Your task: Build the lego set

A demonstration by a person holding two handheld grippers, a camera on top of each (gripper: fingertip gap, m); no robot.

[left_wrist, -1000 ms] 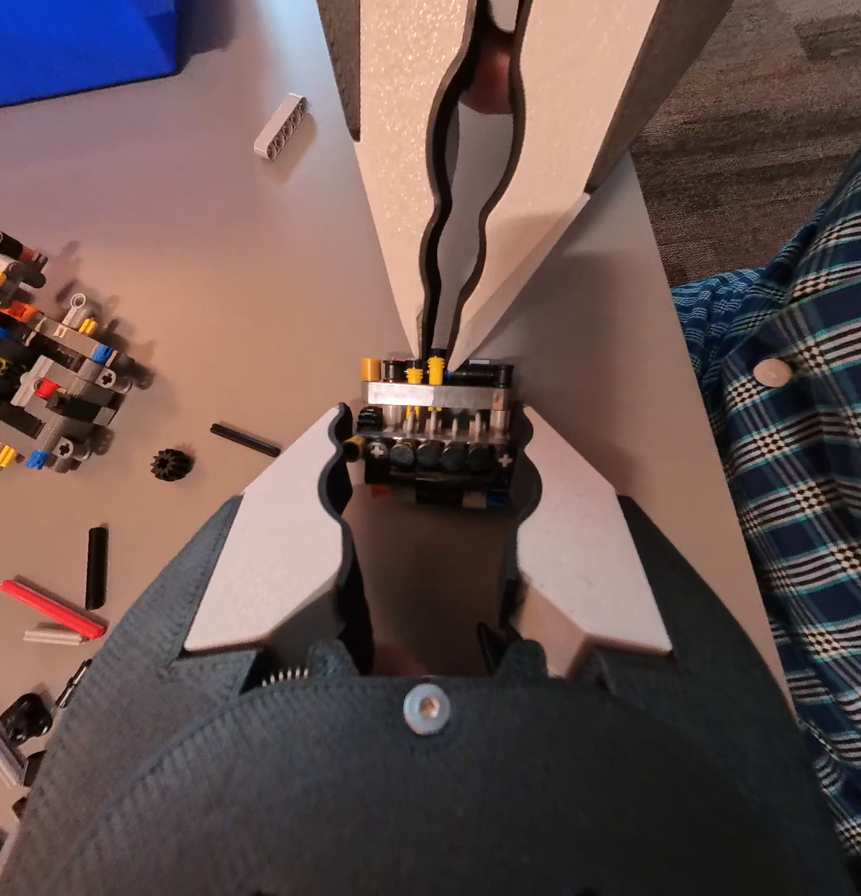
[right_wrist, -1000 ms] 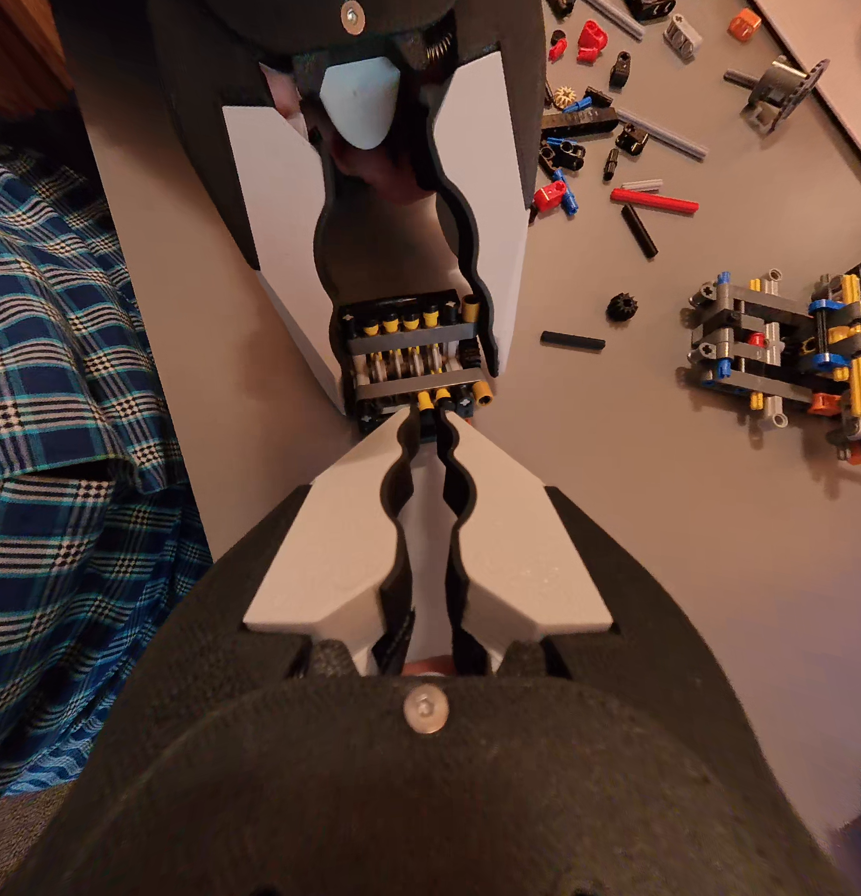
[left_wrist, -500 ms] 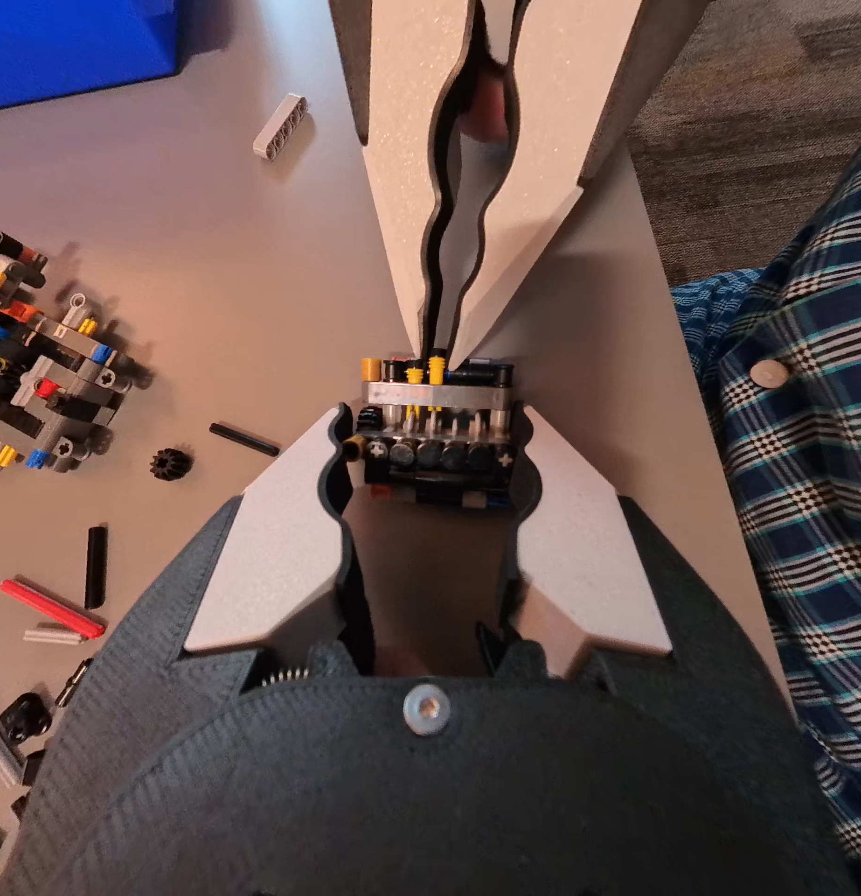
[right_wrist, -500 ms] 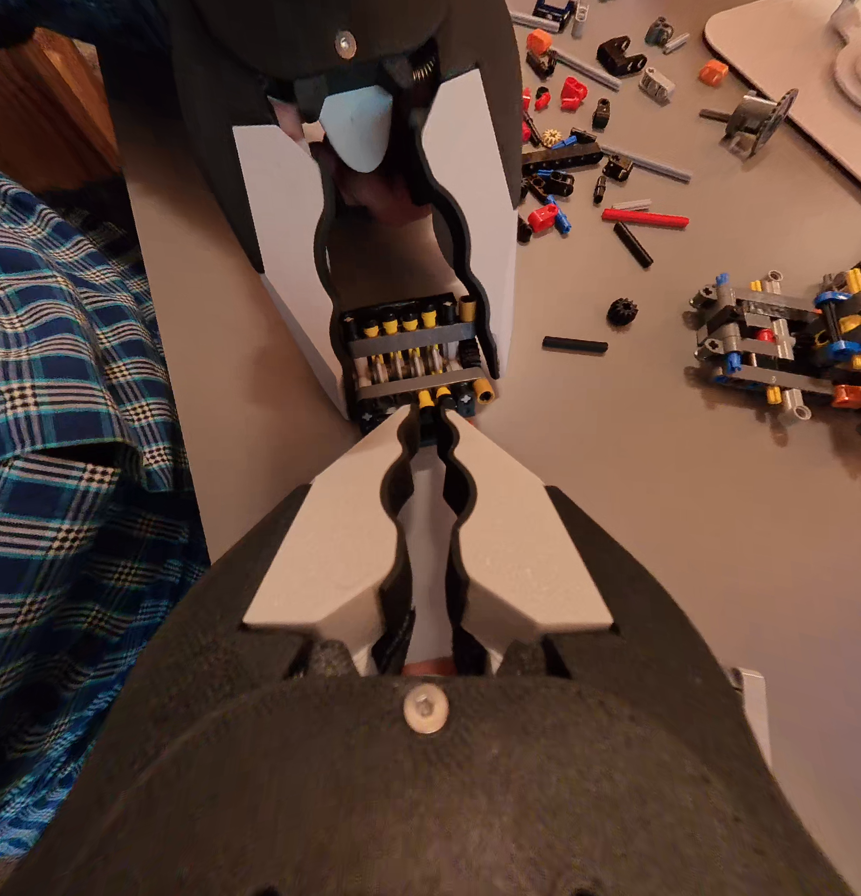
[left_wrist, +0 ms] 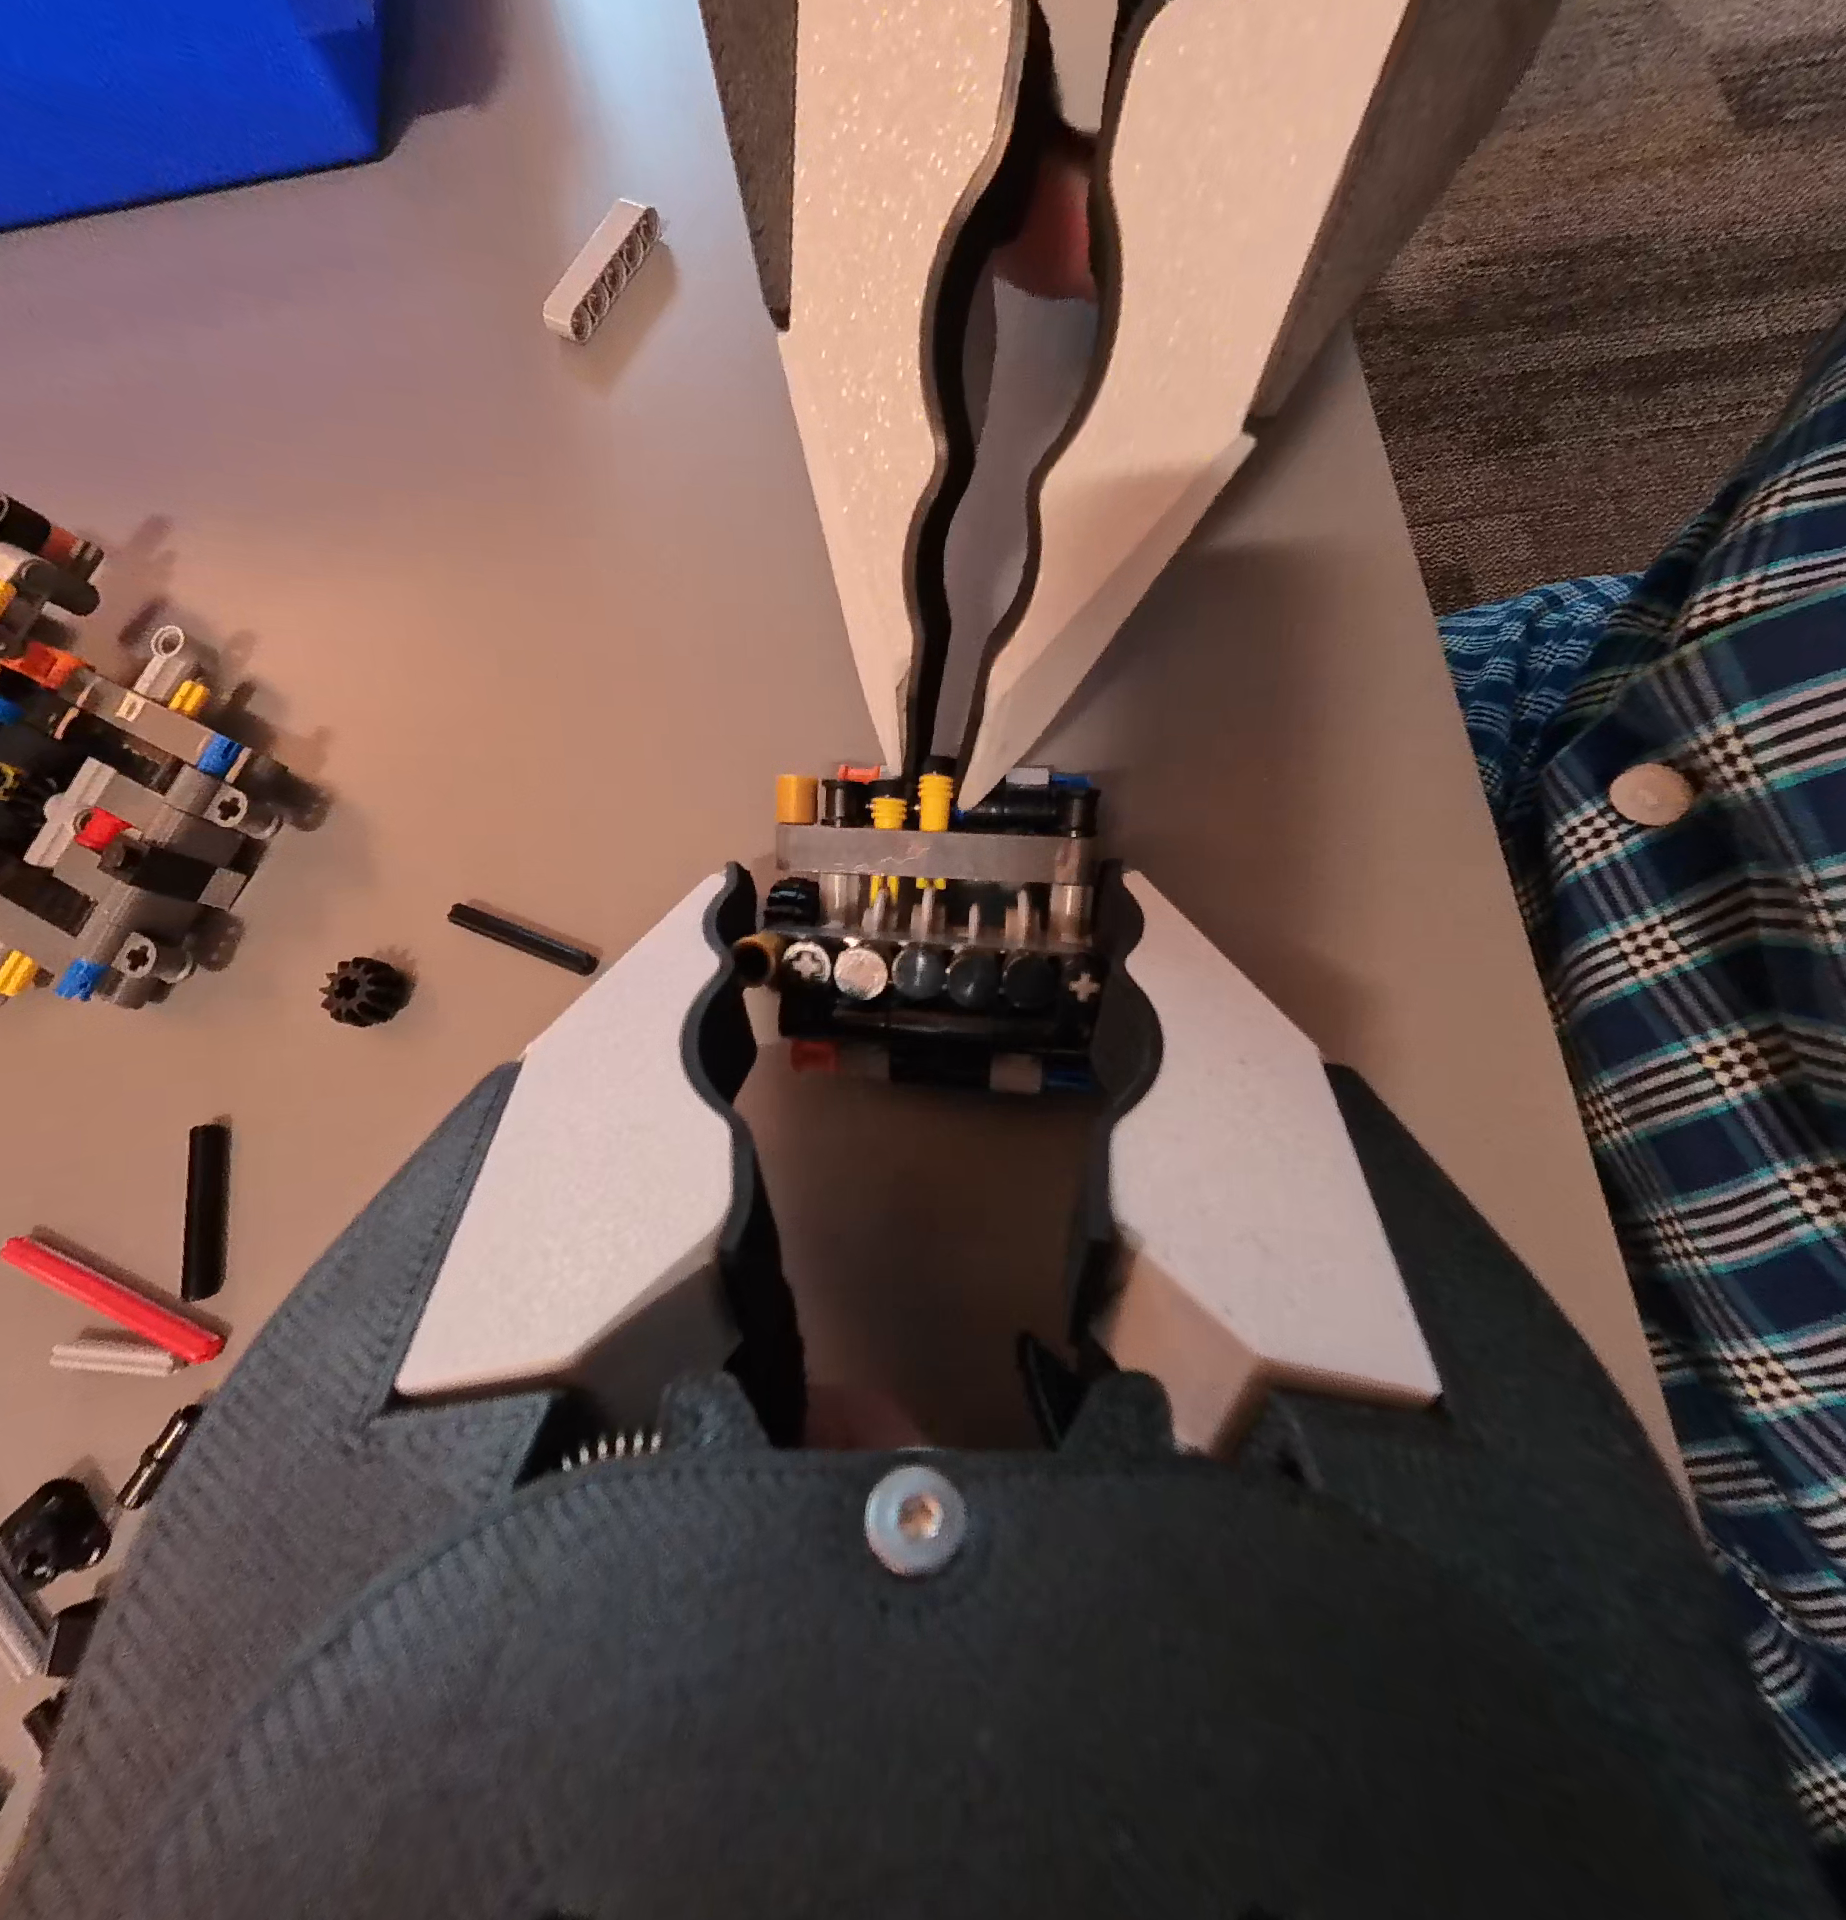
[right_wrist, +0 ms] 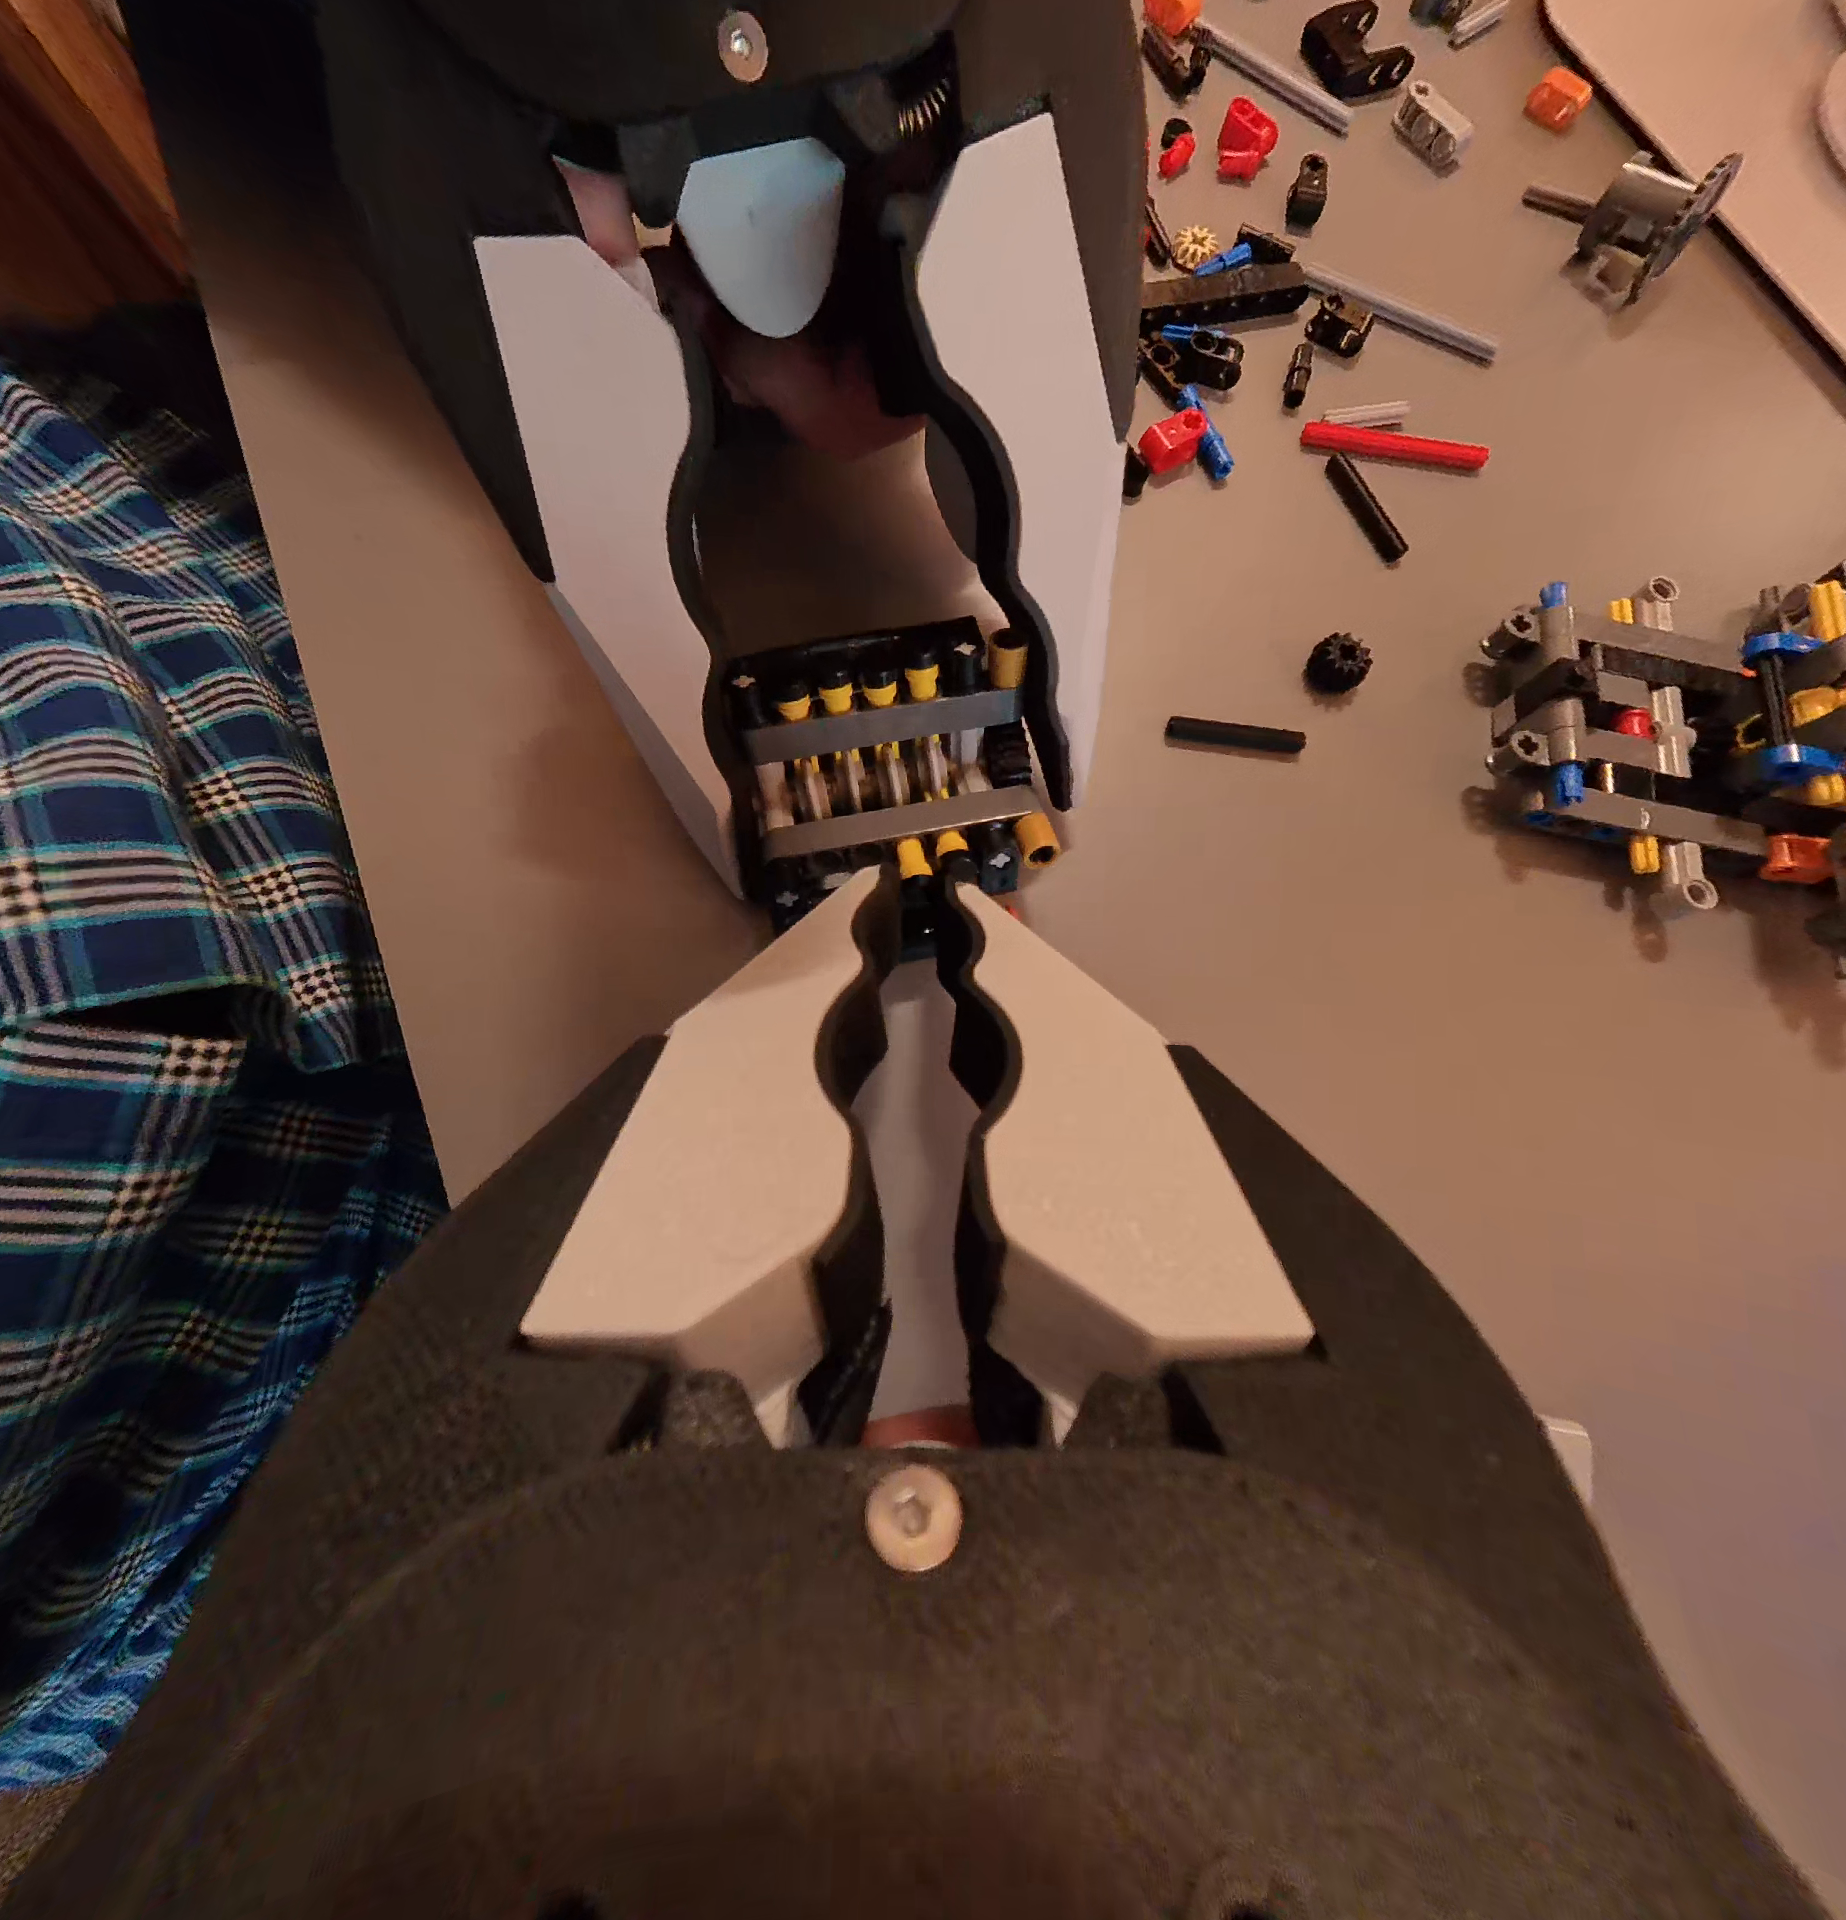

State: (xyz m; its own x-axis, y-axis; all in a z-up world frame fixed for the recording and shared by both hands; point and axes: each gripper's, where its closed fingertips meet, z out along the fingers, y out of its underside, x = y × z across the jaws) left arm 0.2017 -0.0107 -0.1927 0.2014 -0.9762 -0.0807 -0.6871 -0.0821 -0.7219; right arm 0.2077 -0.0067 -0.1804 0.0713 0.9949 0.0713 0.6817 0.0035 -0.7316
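Gripping ribbed yellow pin [left_wrist: 933,802], wavy-edged fingertips [left_wrist: 986,774]

A grey table [left_wrist: 503,499] is carrying everything. A blue box [left_wrist: 150,94] is sitting at its far corner. Plaid shirt [left_wrist: 1729,935] and carpet [left_wrist: 1625,208] are showing past the table's edge.
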